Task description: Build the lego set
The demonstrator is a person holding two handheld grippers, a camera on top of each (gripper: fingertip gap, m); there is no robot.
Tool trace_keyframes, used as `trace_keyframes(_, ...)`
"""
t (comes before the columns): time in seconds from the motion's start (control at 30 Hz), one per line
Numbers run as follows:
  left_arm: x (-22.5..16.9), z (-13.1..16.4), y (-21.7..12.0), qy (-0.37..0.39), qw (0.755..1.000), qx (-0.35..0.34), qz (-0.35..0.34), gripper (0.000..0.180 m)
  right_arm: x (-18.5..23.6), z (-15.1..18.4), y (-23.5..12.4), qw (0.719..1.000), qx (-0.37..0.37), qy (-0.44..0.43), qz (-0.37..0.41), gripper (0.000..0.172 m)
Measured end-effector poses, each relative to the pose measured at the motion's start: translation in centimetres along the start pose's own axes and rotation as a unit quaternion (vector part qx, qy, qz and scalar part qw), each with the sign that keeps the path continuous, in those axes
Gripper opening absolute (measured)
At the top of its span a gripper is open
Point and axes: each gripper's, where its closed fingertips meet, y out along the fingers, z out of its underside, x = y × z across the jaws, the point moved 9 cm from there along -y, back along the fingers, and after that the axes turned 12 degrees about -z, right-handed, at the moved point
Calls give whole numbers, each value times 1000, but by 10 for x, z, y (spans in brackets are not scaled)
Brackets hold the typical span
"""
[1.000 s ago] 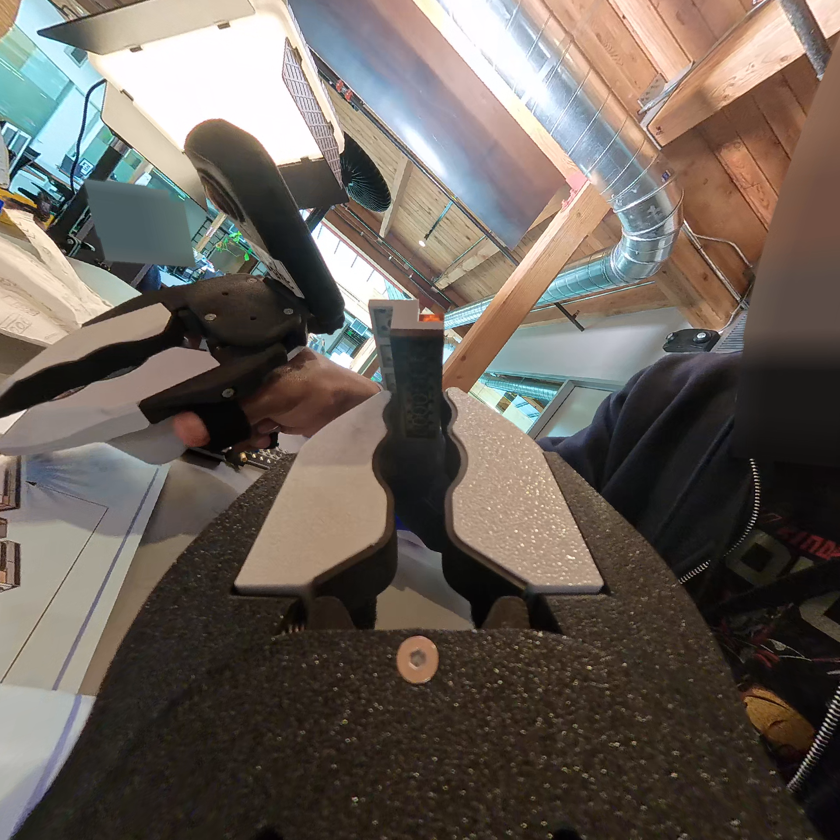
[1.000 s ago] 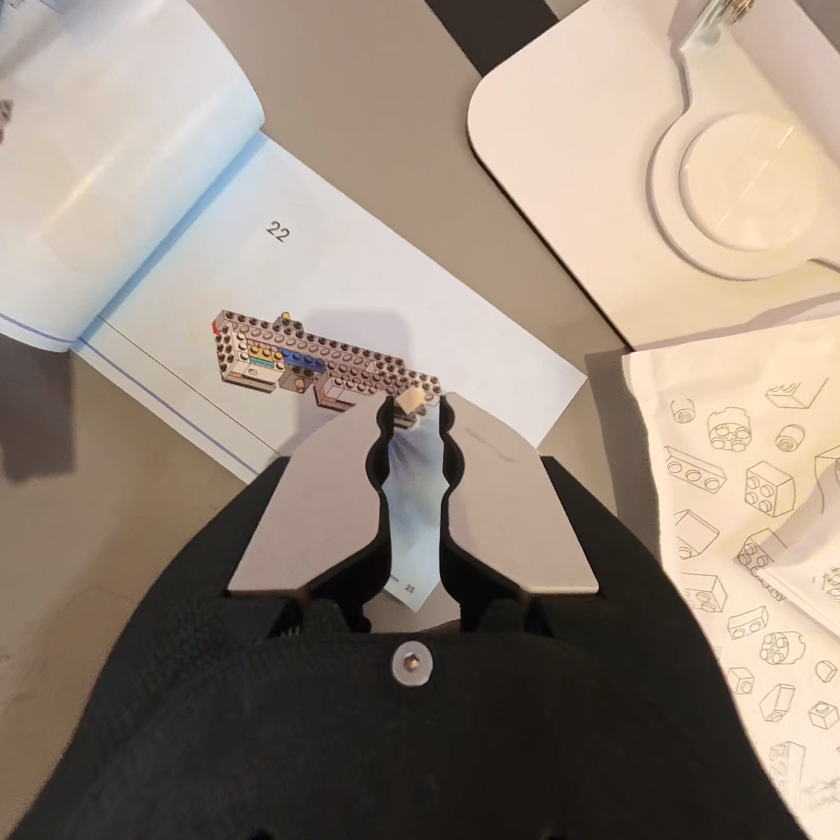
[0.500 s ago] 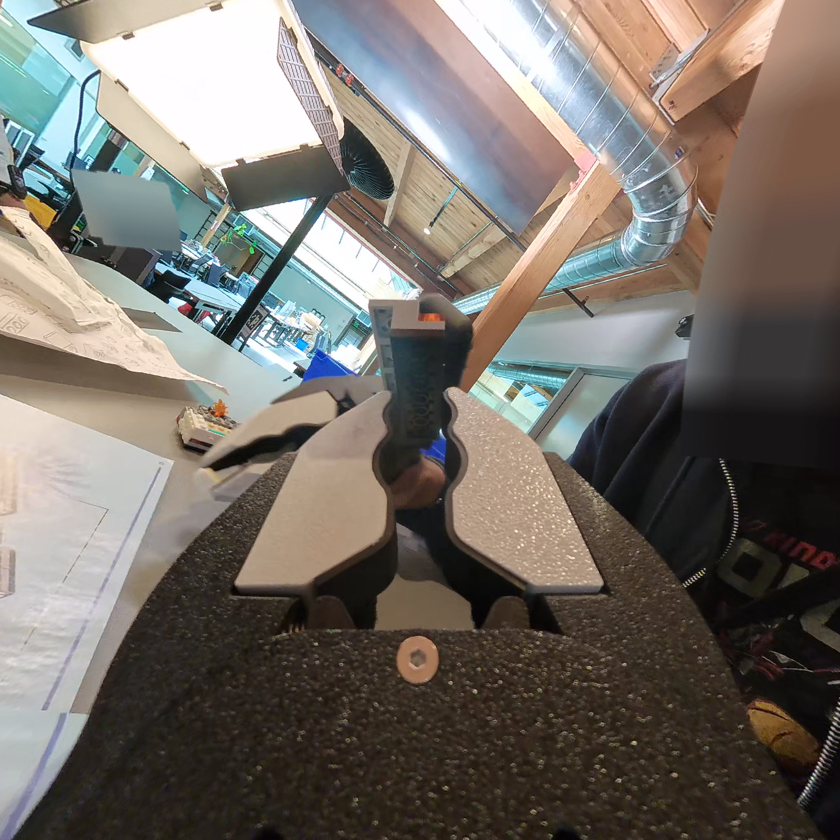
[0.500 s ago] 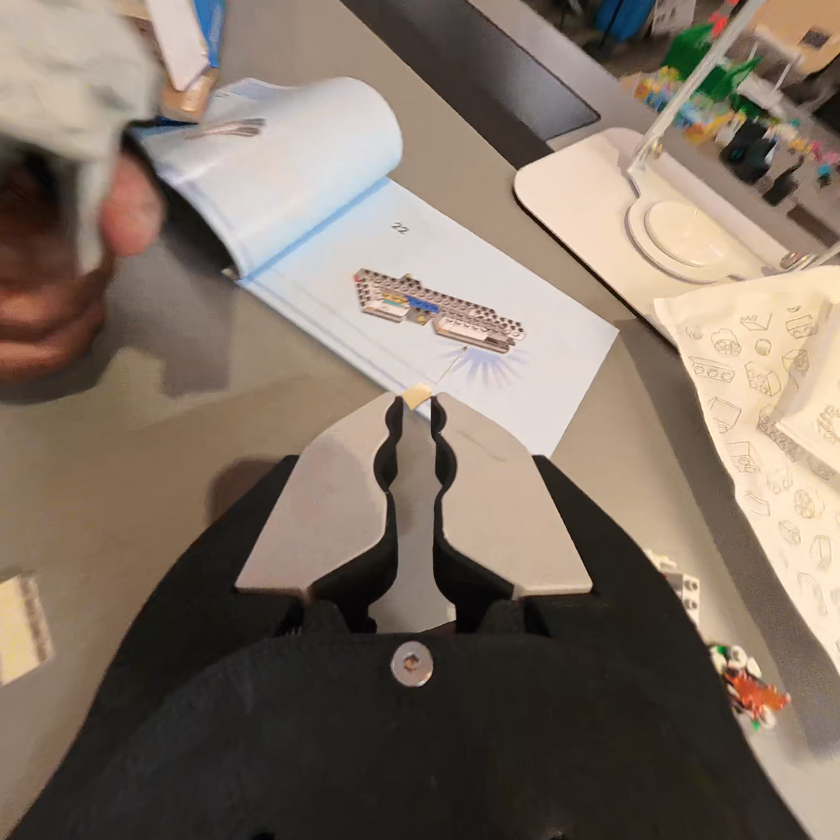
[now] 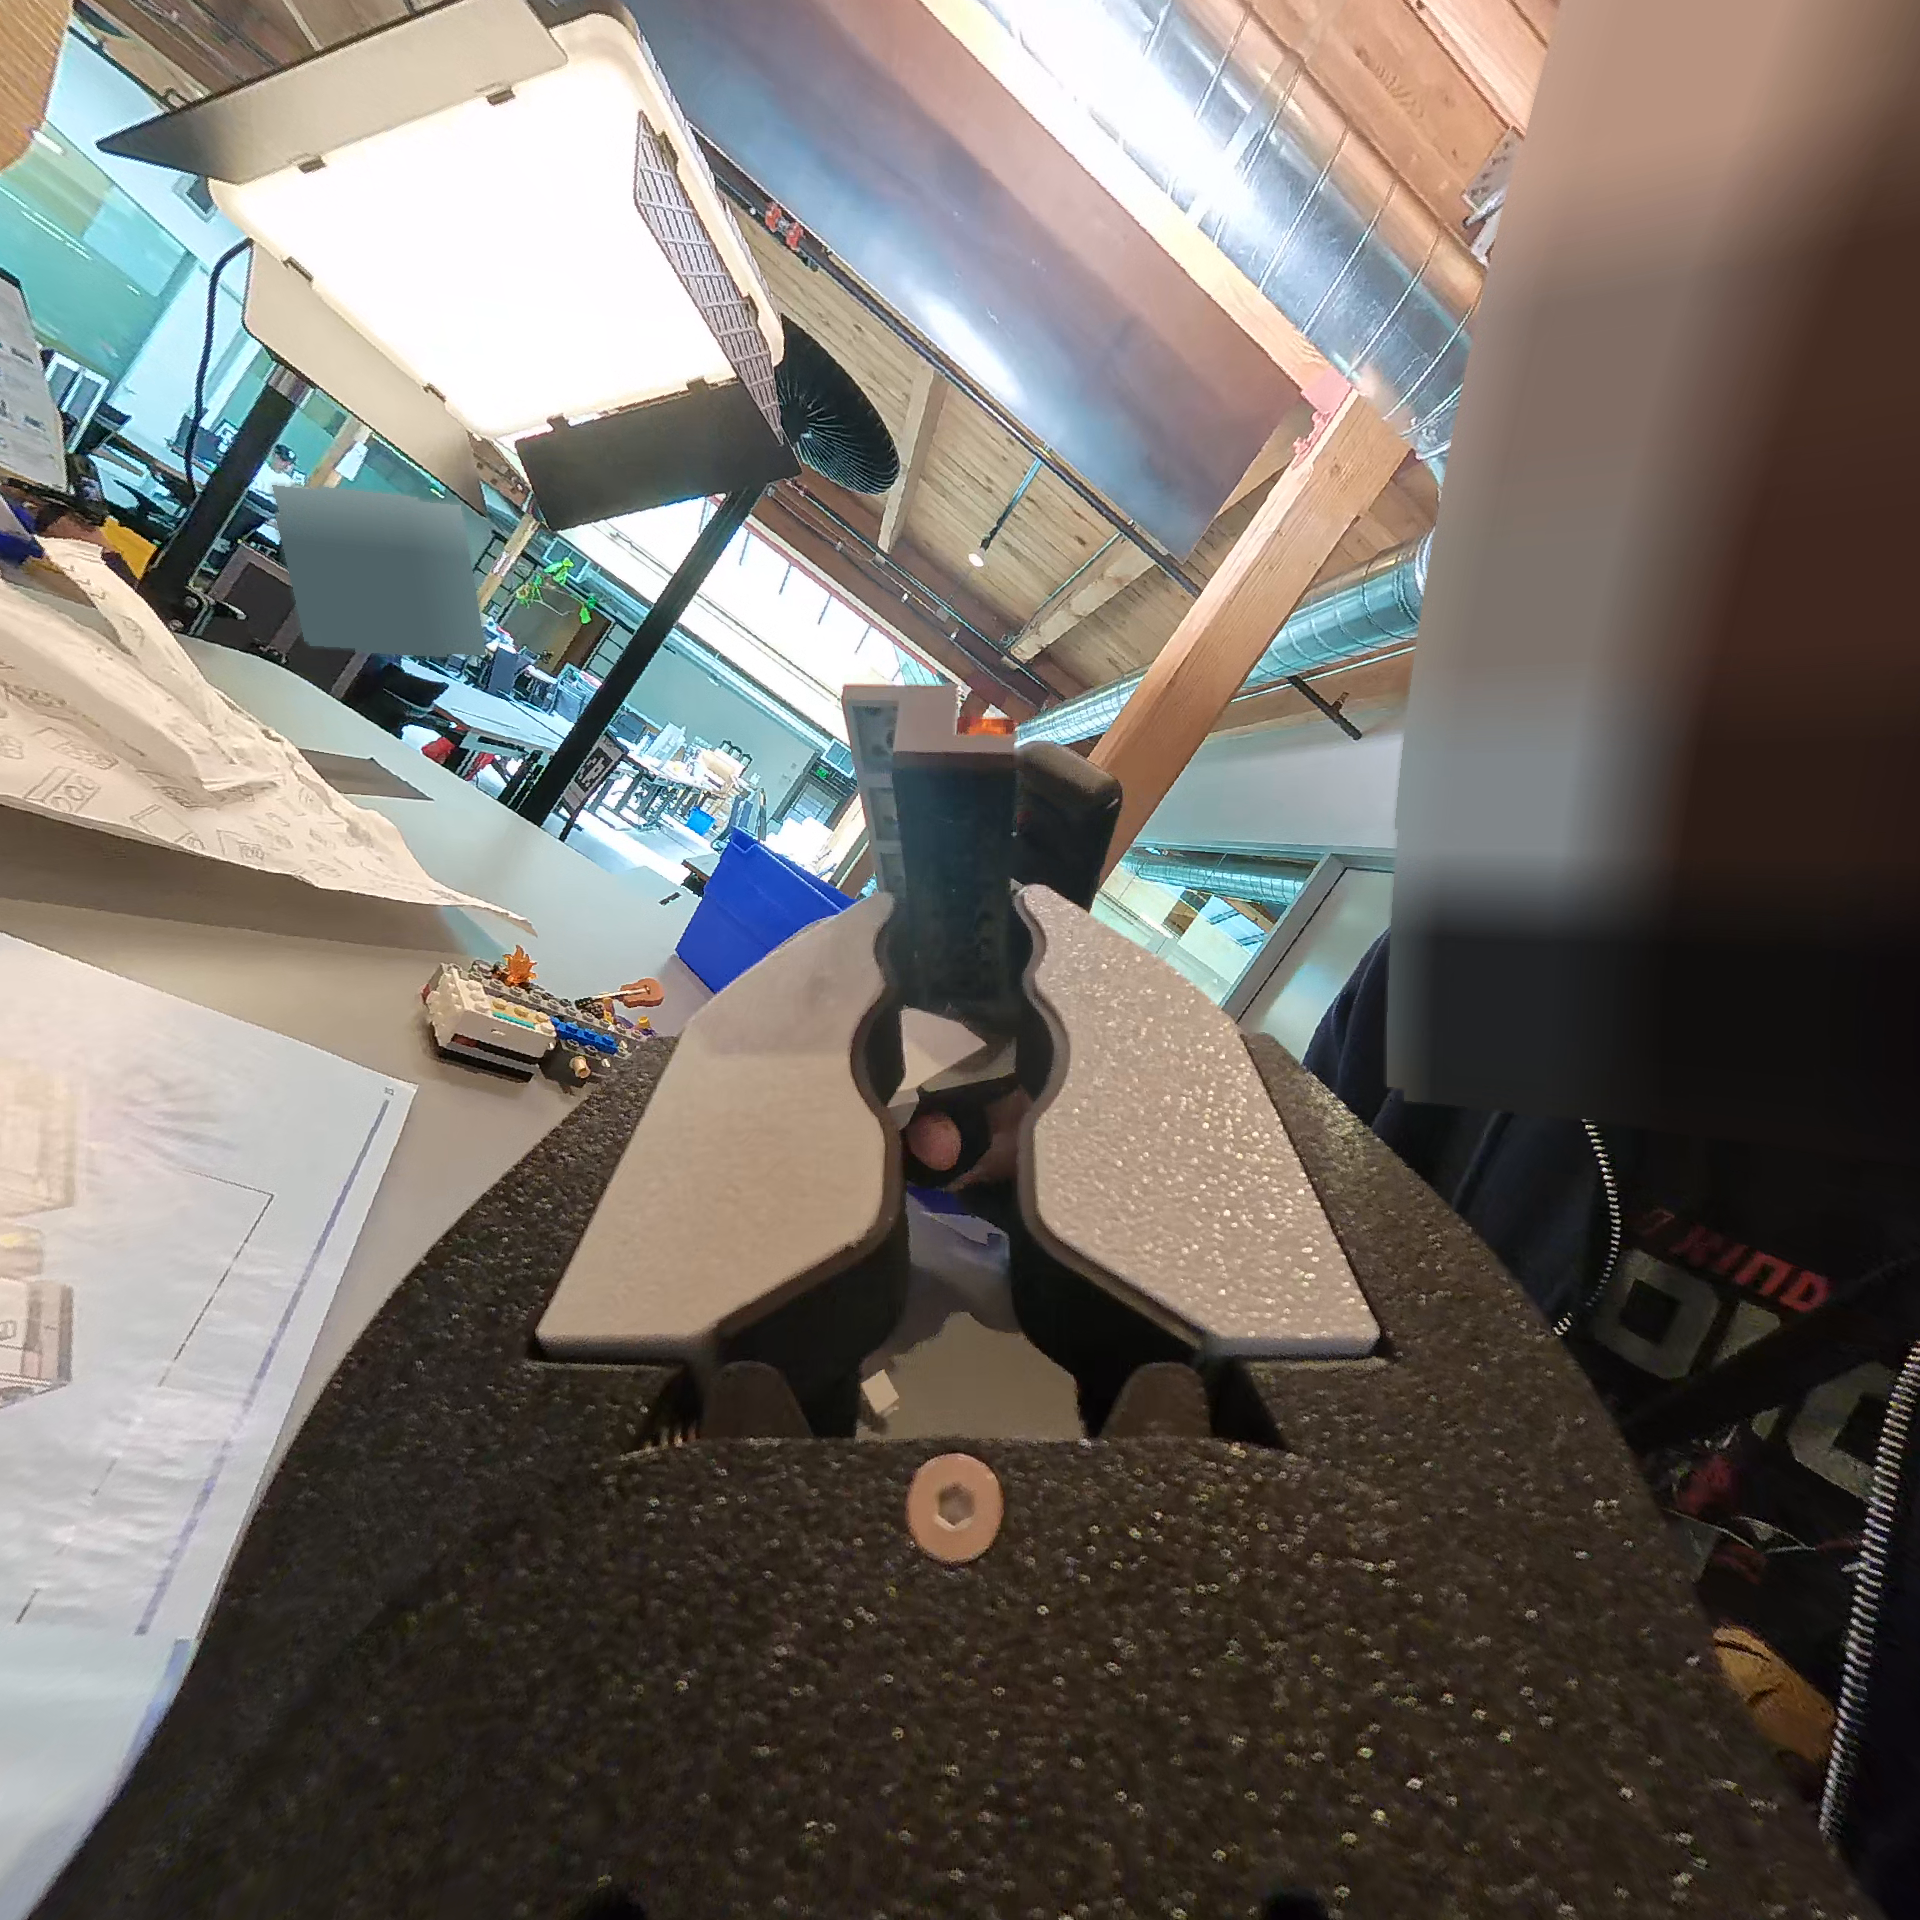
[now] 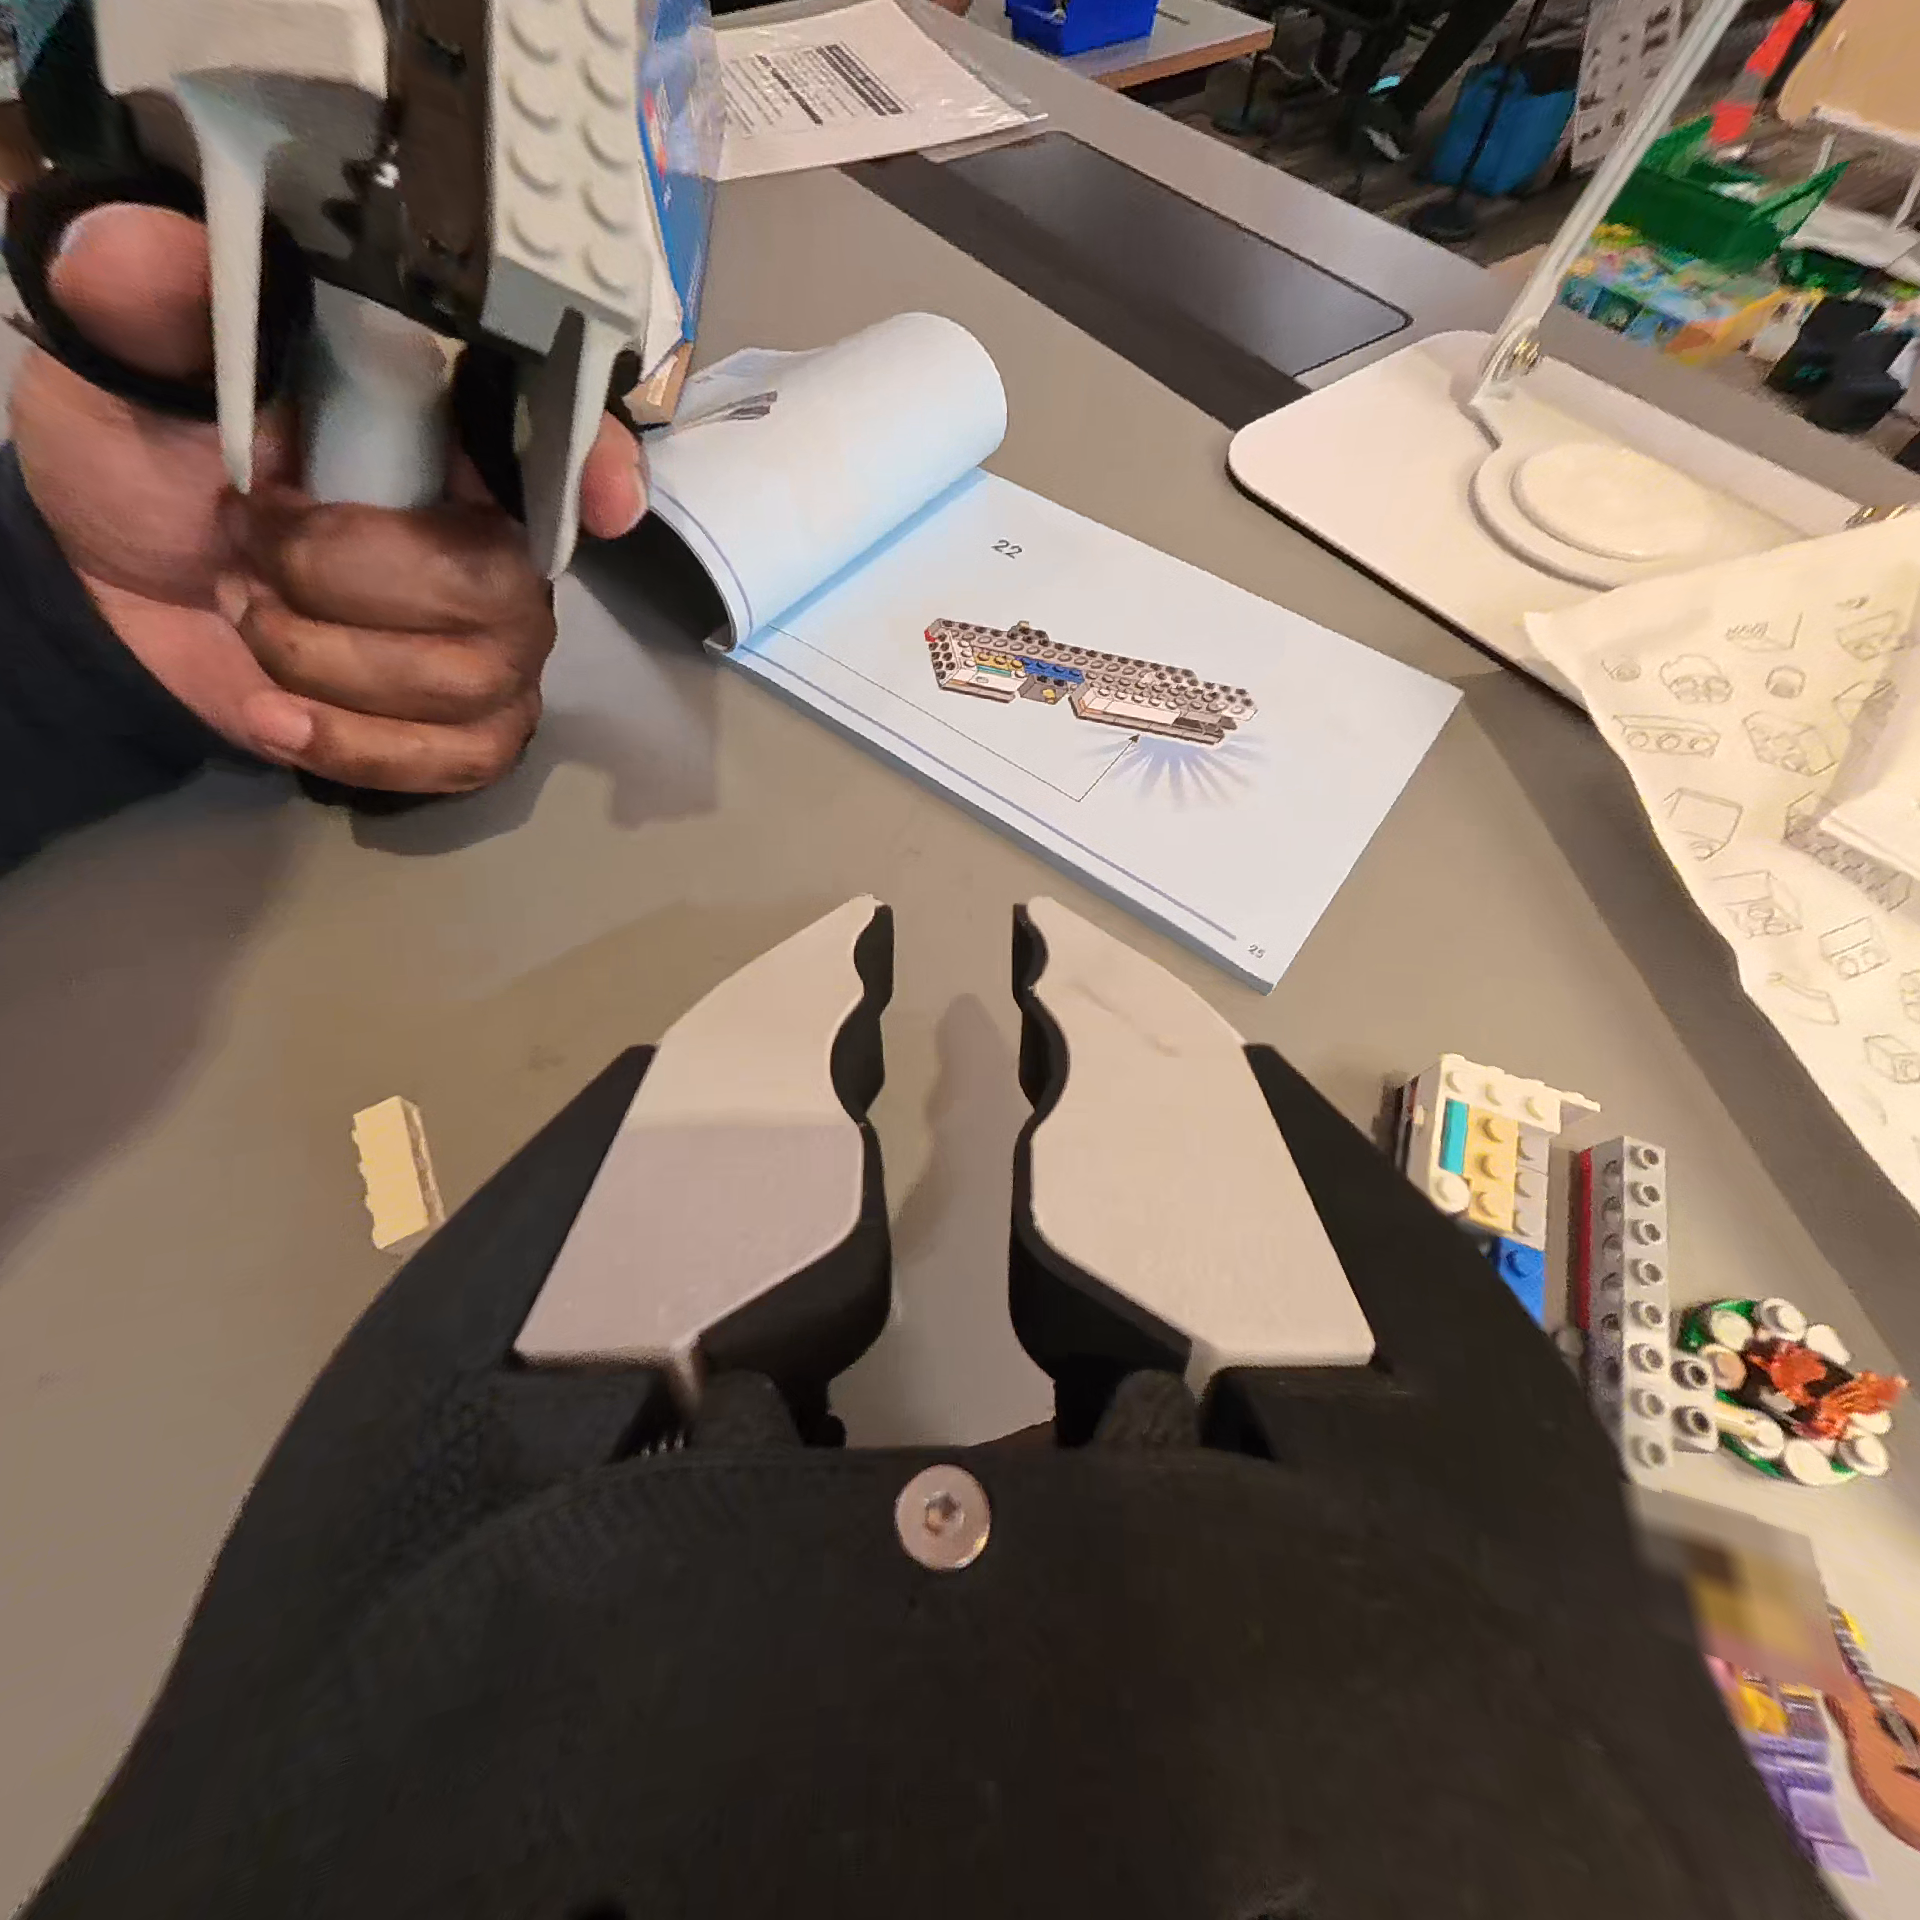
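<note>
My left gripper [image 5: 956, 904] is shut on a brick assembly [image 5: 951, 852], a dark block with white plates and a small orange piece on top, held upright in the air. The right wrist view shows the same gripper [image 6: 416, 312] at the upper left, in a hand, with the assembly's white studded plate [image 6: 561, 156] showing. My right gripper [image 6: 948, 920] is open and empty above the grey table [image 6: 312, 987], just short of the open instruction booklet [image 6: 1091, 727]. A tan brick [image 6: 395, 1174] lies on the table to its left.
Small brick builds [image 6: 1496, 1153], a grey beam [image 6: 1631, 1299] and a round green and white piece [image 6: 1766, 1382] lie at the right. A white lamp base [image 6: 1455, 468] and a printed paper bag [image 6: 1766, 779] lie behind. A person's torso [image 5: 1662, 1247] is close on the right. Across from one pair of fingers to the other is roughly 12 cm.
My right gripper drew back from the booklet page and its jaws opened; the small tan piece that sat at its tips is no longer there. The left gripper still holds the assembly.
</note>
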Motion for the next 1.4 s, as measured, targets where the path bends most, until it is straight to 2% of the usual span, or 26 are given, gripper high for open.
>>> trace_keyframes(0.17, 0, 1, 1, 1, 1000, 4, 0, 17, 8, 3, 4, 1000, 16, -10, -13, 19)
trace_keyframes(0.27, 0, 2, 3, 1, 1000, 8, 0, 17, 24, 7, 6, 997, 45, -41, -54, 18)
trace_keyframes(0.4, 0, 2, 4, 4, 1000, 13, 1, 17, 57, 20, -1, 975, 118, -125, -141, 20)
trace_keyframes(0.5, 0, 2, 3, 3, 1000, 13, 1, 17, 71, 25, -6, 960, 160, -159, -167, 20)
trace_keyframes(0.8, -1, 3, 4, 5, 1000, 16, 1, 17, 71, 36, 0, 949, 222, -160, -155, 14)
trace_keyframes(0.83, -1, 3, 4, 5, 1000, 16, 1, 17, 70, 36, 1, 950, 221, -159, -153, 8)
trace_keyframes(0.93, -2, 3, 4, 8, 1000, 15, 0, 17, 69, 31, 3, 958, 188, -158, -146, 8)
trace_keyframes(1.1, -2, 2, 3, 11, 1000, 12, -2, 17, 61, 10, 3, 984, 38, -129, -115, 12)
trace_keyframes(1.17, -3, 1, 1, 14, 1000, 10, -4, 17, 57, 6, -1, 987, 10, -117, -111, 13)
trace_keyframes(1.4, -3, 0, 0, 14, 1000, 3, -5, 17, 47, 15, 2, 990, 40, -109, -81, 13)
